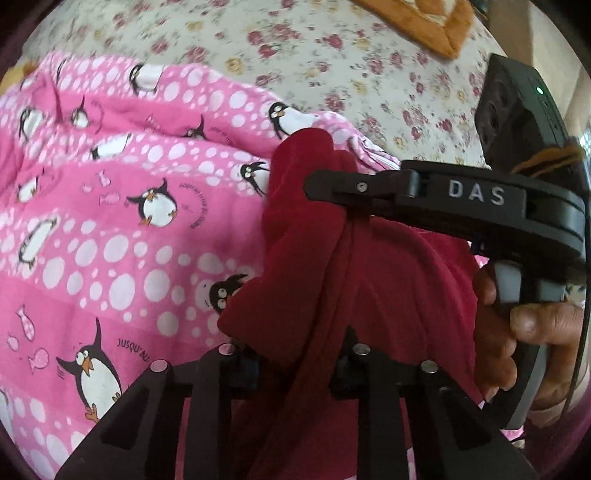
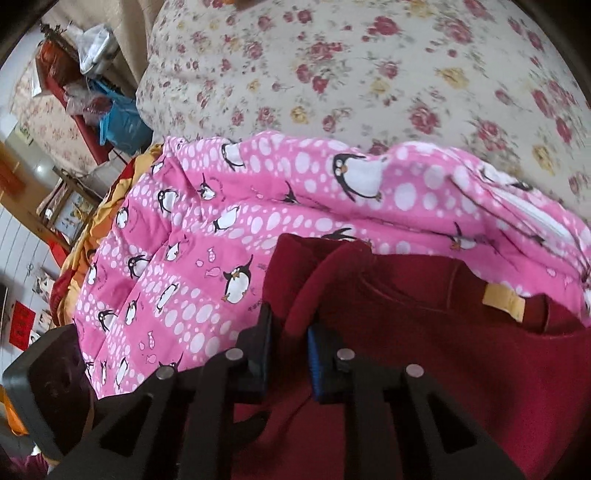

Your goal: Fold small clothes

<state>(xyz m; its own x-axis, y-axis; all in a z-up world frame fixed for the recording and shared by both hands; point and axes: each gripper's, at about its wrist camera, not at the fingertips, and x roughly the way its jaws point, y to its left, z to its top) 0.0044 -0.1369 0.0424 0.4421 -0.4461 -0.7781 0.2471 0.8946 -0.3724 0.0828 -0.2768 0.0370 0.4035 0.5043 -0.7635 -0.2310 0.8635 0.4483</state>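
Note:
A dark red fleece garment (image 1: 388,277) lies bunched on a pink penguin-print blanket (image 1: 129,221). In the left wrist view my left gripper (image 1: 295,365) is shut on a hanging fold of it at the bottom of the frame. From the right, my right gripper (image 1: 317,186), held by a hand (image 1: 535,332), pinches the same red cloth higher up. In the right wrist view the right gripper (image 2: 290,343) is shut on a raised edge of the red garment (image 2: 424,350), which shows a tan label (image 2: 504,301) near its collar.
The pink blanket (image 2: 295,206) is spread over a floral bedsheet (image 2: 369,74). An orange cloth (image 1: 424,22) lies at the far edge of the bed. Bags and furniture (image 2: 110,110) stand beyond the bed's left side.

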